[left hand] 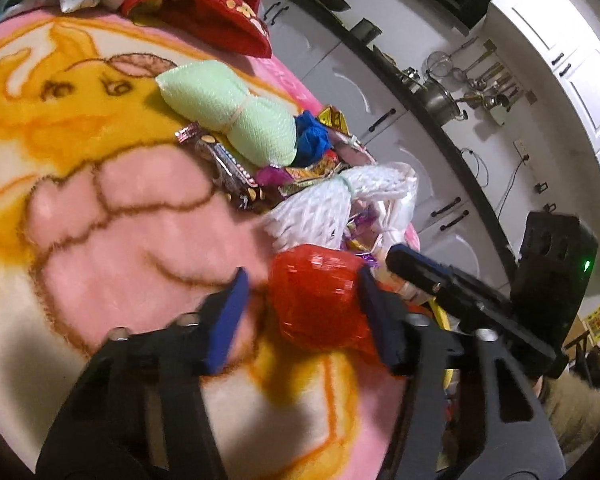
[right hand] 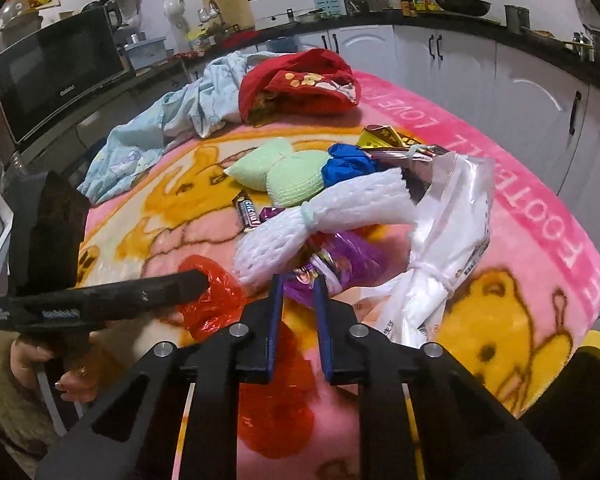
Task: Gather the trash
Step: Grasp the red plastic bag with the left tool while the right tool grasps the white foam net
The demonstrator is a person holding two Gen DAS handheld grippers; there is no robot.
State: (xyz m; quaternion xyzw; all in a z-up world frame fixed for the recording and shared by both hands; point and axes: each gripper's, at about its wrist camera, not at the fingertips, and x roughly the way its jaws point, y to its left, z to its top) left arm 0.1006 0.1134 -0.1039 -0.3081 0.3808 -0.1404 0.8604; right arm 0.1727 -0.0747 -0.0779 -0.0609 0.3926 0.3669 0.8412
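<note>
A crumpled red plastic bag (left hand: 316,300) lies on the pink cartoon blanket (left hand: 140,224). My left gripper (left hand: 304,284) is open, its blue pads on either side of the bag's top. In the right wrist view the same bag (right hand: 216,300) sits under the left gripper's tip. My right gripper (right hand: 298,284) is open by a narrow gap, its tips at a purple wrapper (right hand: 340,264). Behind lie white foam netting (right hand: 324,216), a green foam net (right hand: 284,176), a blue bag (right hand: 348,164), a chocolate bar (right hand: 249,212) and a white plastic bag (right hand: 448,240).
A red cloth (right hand: 300,80) and a light blue garment (right hand: 160,132) lie at the blanket's far side. White cabinets (right hand: 480,68) and a dark counter run behind. A microwave (right hand: 56,68) stands at the left. A yellow rim (right hand: 598,350) shows at the lower right.
</note>
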